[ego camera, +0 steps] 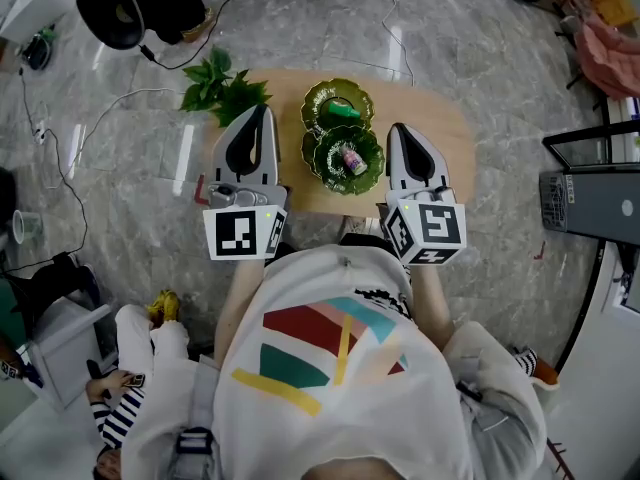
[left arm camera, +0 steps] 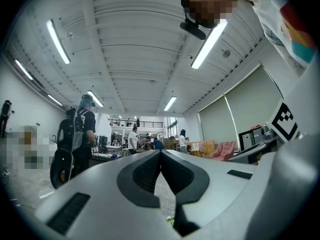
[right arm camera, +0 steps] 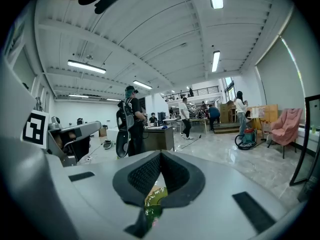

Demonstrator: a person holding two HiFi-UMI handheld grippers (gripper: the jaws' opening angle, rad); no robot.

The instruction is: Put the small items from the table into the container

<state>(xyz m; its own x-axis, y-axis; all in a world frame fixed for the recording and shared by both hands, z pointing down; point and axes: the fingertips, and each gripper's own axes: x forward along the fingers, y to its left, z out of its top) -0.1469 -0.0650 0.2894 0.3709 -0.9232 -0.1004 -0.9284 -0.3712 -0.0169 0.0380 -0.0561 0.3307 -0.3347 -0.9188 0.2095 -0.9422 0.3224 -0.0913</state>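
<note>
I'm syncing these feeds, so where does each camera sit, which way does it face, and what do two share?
Head view: on the person's head, facing steeply down at the table, green dishes, left gripper, right gripper, white shirt.
Left gripper view: on that gripper, facing the hall along shut jaws; shirt at upper right.
Right gripper view: on that gripper, facing the hall; a dish shows below shut jaws.
Shared: both gripper views show the pink chair and the other gripper's marker cube.

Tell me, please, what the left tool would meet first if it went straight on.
The way looks free: the left tool points about level, out over the table edge. The leafy plant lies just beside that line, probably clear.
</note>
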